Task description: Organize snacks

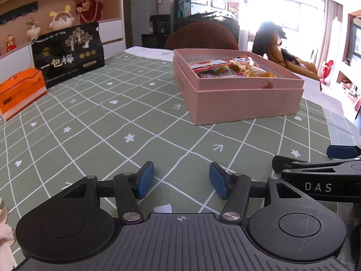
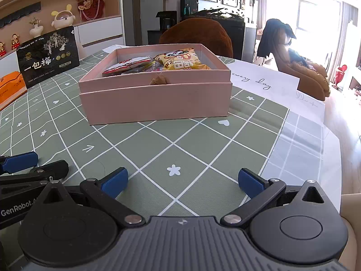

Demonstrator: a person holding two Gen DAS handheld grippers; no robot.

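The left hand-held gripper (image 1: 181,179) and the right hand-held gripper (image 2: 182,181) are seen low over the green checked cloth of the counter (image 2: 191,146), side by side, jaws spread and nothing held between the blue pads. Both are angled toward the pink box (image 2: 155,99), set further along the counter with its lid apparently nested beneath it, so that the top is left free for loading. Snack packets (image 2: 178,63) are already piled inside, a yellow one uppermost. Further left, a black pouch (image 1: 67,54) is stood upright and an orange carton (image 1: 20,90) is laid beside it, both outside the box and possibly awaiting sorting.
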